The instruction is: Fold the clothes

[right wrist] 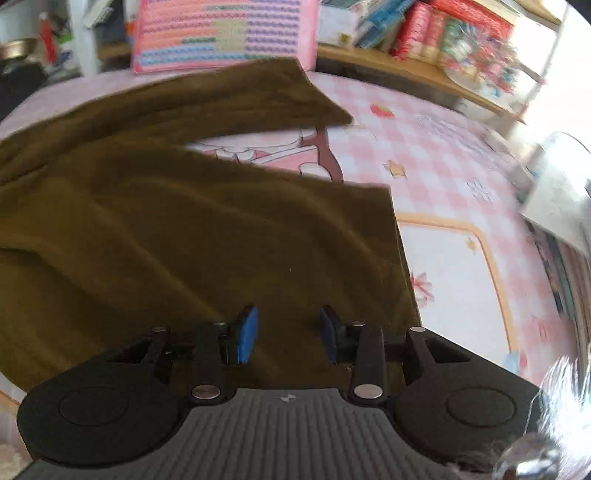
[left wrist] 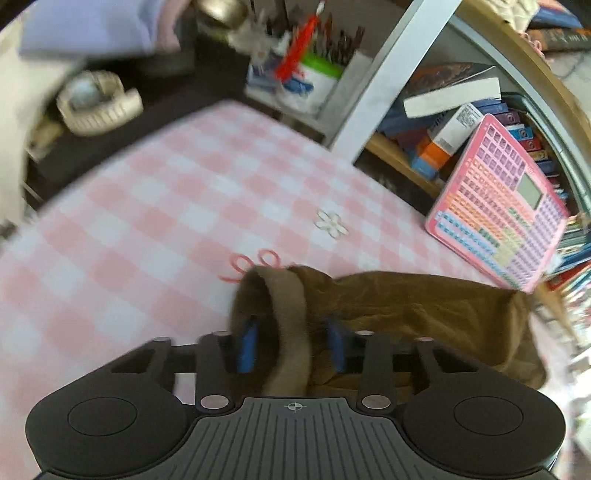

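A brown garment (left wrist: 406, 306) lies on the pink checked tablecloth (left wrist: 166, 206). In the left wrist view its thick hem band (left wrist: 288, 325) runs between the blue pads of my left gripper (left wrist: 291, 343), whose jaws stand apart around it; I cannot tell whether they pinch it. In the right wrist view the same brown garment (right wrist: 184, 229) spreads wide, with one part folded over and a strip of cloth showing between. My right gripper (right wrist: 290, 332) is open just above the garment's near edge, holding nothing.
A pink keyboard toy (left wrist: 495, 206) leans at the table's far edge, also in the right wrist view (right wrist: 221, 33). Shelves of books (left wrist: 461, 122) stand behind. A pen cup (left wrist: 310, 74) and a tape dispenser (left wrist: 99, 103) sit far left.
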`<state>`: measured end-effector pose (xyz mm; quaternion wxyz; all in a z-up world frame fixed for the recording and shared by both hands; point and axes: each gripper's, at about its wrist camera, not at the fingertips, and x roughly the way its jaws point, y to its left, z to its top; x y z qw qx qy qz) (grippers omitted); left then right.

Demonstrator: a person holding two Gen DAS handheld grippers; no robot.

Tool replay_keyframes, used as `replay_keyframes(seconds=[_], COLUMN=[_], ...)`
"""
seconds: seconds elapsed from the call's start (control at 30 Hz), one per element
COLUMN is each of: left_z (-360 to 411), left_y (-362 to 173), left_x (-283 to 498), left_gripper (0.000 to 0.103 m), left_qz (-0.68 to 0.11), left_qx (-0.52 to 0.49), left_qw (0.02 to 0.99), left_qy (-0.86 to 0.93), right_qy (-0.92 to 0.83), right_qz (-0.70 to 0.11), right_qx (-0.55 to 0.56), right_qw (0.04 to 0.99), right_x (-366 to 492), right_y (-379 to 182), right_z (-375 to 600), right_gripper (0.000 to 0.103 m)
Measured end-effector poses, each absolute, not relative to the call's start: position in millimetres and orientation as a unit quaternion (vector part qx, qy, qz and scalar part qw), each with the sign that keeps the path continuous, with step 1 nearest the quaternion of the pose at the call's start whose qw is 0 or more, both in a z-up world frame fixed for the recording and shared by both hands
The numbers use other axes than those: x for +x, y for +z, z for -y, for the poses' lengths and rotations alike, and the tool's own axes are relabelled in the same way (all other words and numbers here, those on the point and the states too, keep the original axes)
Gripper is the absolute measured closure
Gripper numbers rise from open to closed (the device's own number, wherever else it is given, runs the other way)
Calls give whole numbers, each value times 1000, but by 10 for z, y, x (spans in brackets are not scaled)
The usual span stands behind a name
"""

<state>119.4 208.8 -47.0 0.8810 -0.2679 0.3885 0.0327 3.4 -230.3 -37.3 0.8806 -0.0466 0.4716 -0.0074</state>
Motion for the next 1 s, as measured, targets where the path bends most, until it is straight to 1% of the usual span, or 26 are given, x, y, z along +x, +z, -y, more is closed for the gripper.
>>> replay_keyframes(seconds=[0.03,0.17,0.2,0.23,0.3,0.33,0.4,0.47,0.53,0.67,0.87,1.0], left_z=[-2118,-2315,-2382,-2438,-2486,-2485,-2495,-2531,-2573,-2589,-2438,-2256], left_y=[-467,-193,-197,-268,-488,-578,-612,-588,-544,-502,-519,-571], left_x=[1208,1006,1002,1054,1228,1295,1286,1221,1125,816,353,188], left_gripper=[100,101,101,100,100,98,91,75,69,69,69,69], left_qz=[-385,-286,-283,-300,-360,-384,-378,-371,-360,-358,-387,-407], left_qx=[-281,-341,-350,-348,-331,-323,-320,-332,-337,-327,-287,-266], left_qw=[879,895,893,888,872,865,869,867,870,875,875,872], left_qy=[22,6,15,24,19,17,13,14,4,-17,-47,-58], right_qy=[-21,-46,-50,-54,-62,-64,-68,-71,-72,-75,-80,-83], right_qz=[-472,-476,-477,-479,-482,-483,-484,-486,-487,-486,-475,-469], right_qx=[-43,-49,-52,-50,-50,-53,-59,-59,-61,-63,-55,-52], right_qw=[880,877,876,875,873,872,870,869,868,868,875,878], right_x=[1,-57,-60,-57,-48,-45,-38,-26,-20,-14,-31,-35], right_y=[-389,-406,-407,-410,-409,-410,-411,-409,-406,-409,-423,-431], right_z=[2271,2172,2152,2143,2112,2101,2079,2080,2070,2056,2053,2047], right_gripper=[68,68,68,68,68,68,68,68,68,68,68,68])
